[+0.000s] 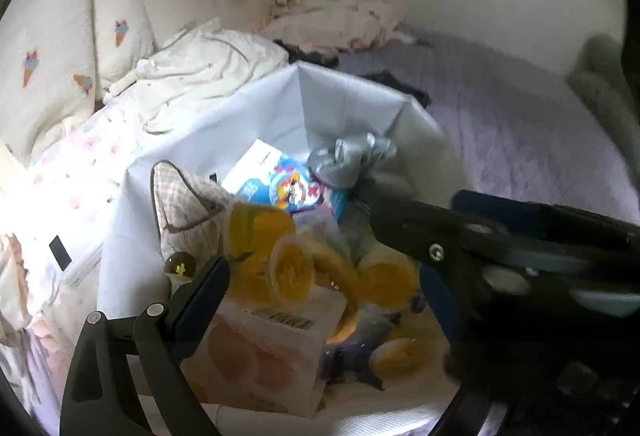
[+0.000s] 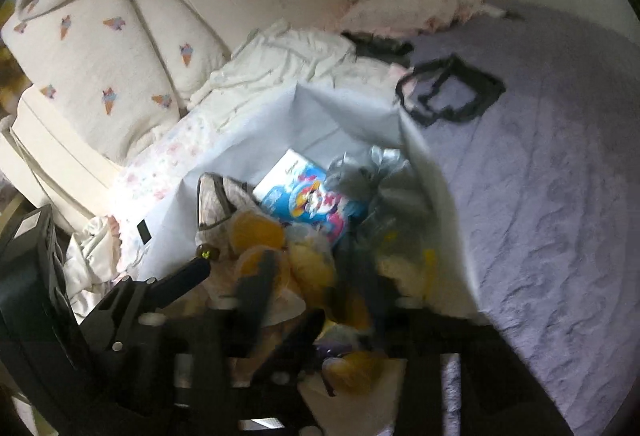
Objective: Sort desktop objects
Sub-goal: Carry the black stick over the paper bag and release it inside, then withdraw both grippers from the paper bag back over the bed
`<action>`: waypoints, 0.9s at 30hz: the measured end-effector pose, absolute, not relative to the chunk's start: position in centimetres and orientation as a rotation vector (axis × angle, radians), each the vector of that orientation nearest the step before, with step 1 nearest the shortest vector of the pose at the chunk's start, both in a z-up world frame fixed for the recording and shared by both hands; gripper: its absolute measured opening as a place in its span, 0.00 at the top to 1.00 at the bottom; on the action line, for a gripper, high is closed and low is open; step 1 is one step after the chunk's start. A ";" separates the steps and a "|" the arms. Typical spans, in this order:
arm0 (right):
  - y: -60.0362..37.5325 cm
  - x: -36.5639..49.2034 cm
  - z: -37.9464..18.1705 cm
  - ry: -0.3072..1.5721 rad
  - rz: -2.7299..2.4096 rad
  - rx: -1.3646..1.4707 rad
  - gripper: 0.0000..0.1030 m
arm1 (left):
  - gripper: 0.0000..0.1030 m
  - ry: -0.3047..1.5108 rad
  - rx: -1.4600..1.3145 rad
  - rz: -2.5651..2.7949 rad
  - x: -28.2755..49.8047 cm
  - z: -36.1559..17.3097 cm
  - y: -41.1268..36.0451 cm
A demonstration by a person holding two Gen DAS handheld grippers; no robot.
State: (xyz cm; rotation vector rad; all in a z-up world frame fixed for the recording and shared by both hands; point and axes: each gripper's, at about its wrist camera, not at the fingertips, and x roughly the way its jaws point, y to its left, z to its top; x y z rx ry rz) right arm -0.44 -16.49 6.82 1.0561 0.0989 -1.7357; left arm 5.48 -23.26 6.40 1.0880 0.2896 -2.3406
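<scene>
We can read no words or numbers in either view; blur and distance defeat every label. We do see a barcode (image 1: 289, 319) printed on the top face of the white and pink box (image 1: 264, 352) at the near edge of the white sheet (image 1: 256, 123) on the bed, but its digits are illegible. The blue carton (image 1: 280, 181) further back on the sheet carries bright cartoon artwork and a faint dark line of print on its white flap, too small for us to make out. The pillows (image 2: 100, 75) bear ice-cream cone motifs, without lettering.
</scene>
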 end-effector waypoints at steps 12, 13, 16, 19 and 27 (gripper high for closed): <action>-13.8 0.2 9.9 0.102 -1.779 1.015 0.35 | 0.07 0.265 0.963 -2.435 6.0 9.0 -21.3; -13.2 0.2 10.0 0.094 -1.787 1.021 0.34 | 0.07 0.265 0.963 -2.450 6.0 9.1 -20.8; -11.0 0.1 10.3 0.059 -1.839 1.052 0.34 | 0.07 0.273 0.975 -2.511 5.5 9.4 -18.9; -7.6 0.4 10.4 0.017 -1.946 1.075 0.34 | 0.07 0.232 0.998 -2.574 4.9 9.7 -16.2; 1.9 1.8 11.4 0.030 -2.257 1.105 0.34 | 0.07 0.167 1.056 -2.752 4.1 9.0 -8.1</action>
